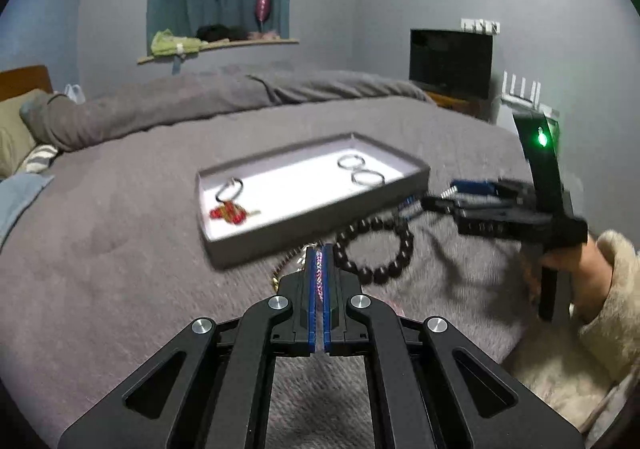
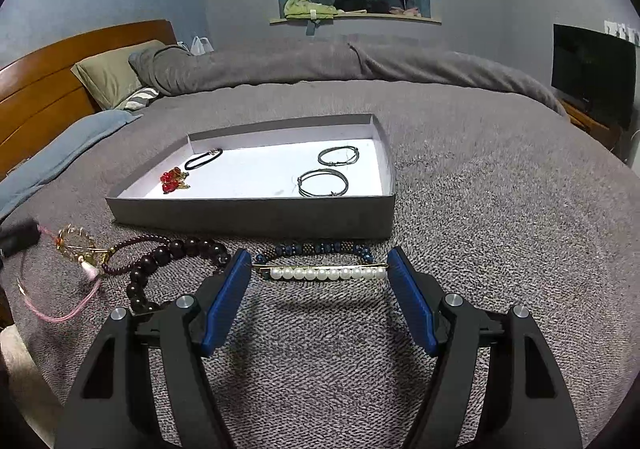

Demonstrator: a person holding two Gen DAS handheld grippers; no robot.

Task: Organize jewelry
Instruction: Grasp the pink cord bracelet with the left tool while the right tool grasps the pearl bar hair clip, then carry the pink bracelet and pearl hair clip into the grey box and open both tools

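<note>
Thin pink-and-silver chain [image 1: 319, 269] pinched between blue pads of left tool [image 1: 319, 249], lifted over grey bed blanket [image 1: 120, 269], just short of shallow grey cardboard tray with white floor [image 1: 256, 235]. Right tool [image 2: 318, 261] spread wide, empty, its tips flanking white pearl bar clip [image 2: 328, 273]. Dark wooden bead bracelet [image 1: 378, 249] lies beside tray.

We see a grey tray [image 2: 256, 215] holding two silver hoops [image 2: 323, 182], a black band [image 2: 203, 159] and red earrings [image 2: 171, 179]; a pearl clip [image 2: 326, 273] lies just before it.
</note>
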